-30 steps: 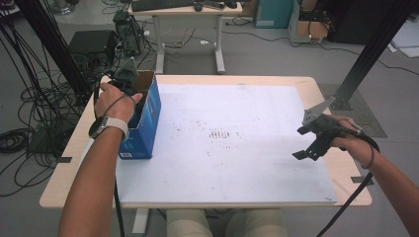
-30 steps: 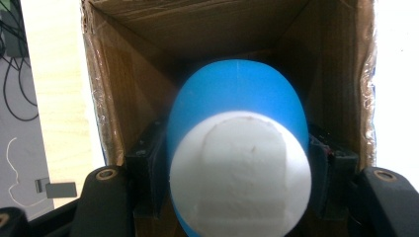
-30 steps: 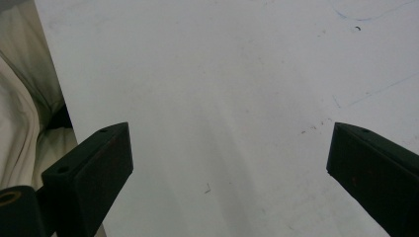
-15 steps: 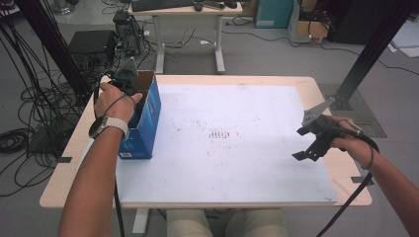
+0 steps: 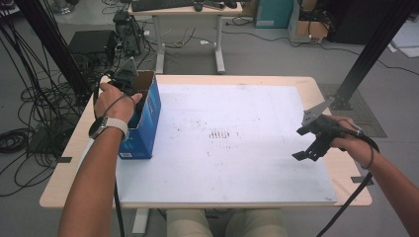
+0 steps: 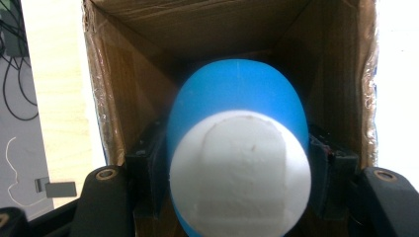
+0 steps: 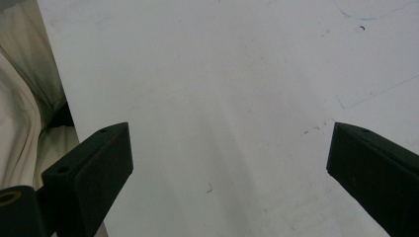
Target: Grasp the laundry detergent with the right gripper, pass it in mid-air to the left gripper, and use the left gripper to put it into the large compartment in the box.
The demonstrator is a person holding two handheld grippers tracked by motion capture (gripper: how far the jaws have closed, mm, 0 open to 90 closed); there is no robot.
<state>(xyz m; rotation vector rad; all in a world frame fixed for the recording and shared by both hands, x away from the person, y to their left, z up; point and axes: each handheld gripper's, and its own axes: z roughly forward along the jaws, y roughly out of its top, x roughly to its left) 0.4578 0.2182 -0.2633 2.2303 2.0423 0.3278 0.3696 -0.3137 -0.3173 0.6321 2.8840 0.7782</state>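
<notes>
At the upper left of the high view, the left gripper (image 5: 129,86) reached down into an open blue cardboard box (image 5: 148,118) standing near the left edge of the tabletop (image 5: 306,86), apparently either to lift an item out of it or to set one inside. In the left gripper view, its fingers (image 6: 143,173) were clamped on either side of a blue cup-like object (image 6: 237,98) with a white round face (image 6: 240,173) turned toward the camera, held within the box's brown inner walls (image 6: 123,98); whether it was a cup or a lidded container could not be told.

At the right of the high view, the right gripper (image 5: 309,148) hovered above the white board (image 5: 237,163) covering the tabletop, well apart from the box, seemingly kept out of the way while the other hand worked. The right gripper view showed its fingers (image 7: 94,168) spread wide with nothing between them, only the scuffed white surface beneath.
</notes>
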